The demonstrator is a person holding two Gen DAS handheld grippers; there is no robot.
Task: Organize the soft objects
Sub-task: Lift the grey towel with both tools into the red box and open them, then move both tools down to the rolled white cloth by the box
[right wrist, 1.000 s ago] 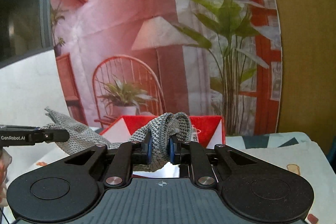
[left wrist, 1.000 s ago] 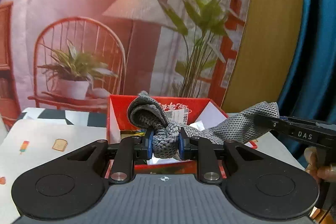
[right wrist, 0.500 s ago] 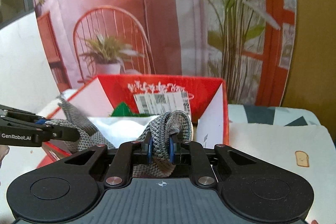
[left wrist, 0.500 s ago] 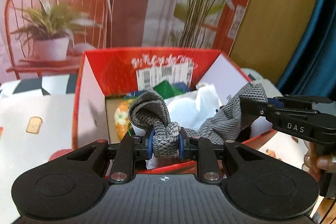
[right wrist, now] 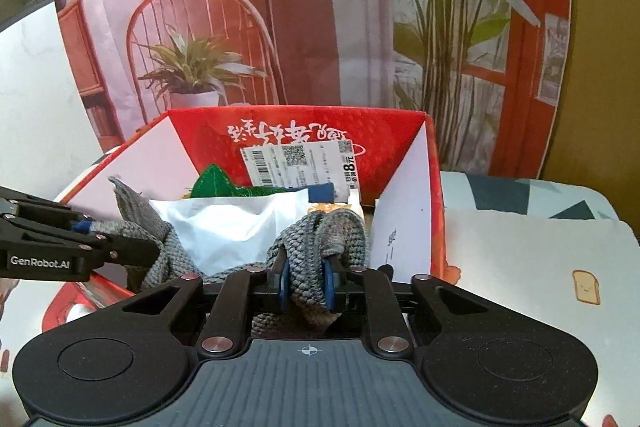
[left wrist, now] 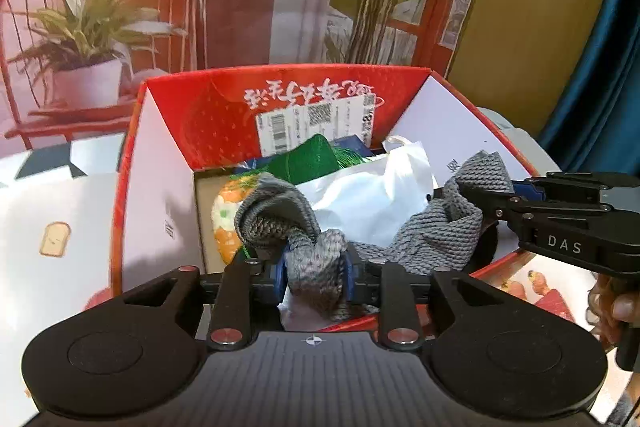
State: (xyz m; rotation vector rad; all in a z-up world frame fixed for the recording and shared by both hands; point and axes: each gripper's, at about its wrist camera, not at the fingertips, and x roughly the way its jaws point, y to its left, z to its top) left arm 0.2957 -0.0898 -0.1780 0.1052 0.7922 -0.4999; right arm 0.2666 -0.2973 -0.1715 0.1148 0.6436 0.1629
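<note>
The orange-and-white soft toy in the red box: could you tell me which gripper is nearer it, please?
Left. The left gripper holds the grey cloth just beside the soft toy; the right gripper grips it across the red box.

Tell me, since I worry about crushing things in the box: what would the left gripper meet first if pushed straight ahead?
Probably the white plastic bag lying in the red box, just beyond the grey knitted cloth that the left gripper clamps; depth is uncertain.
</note>
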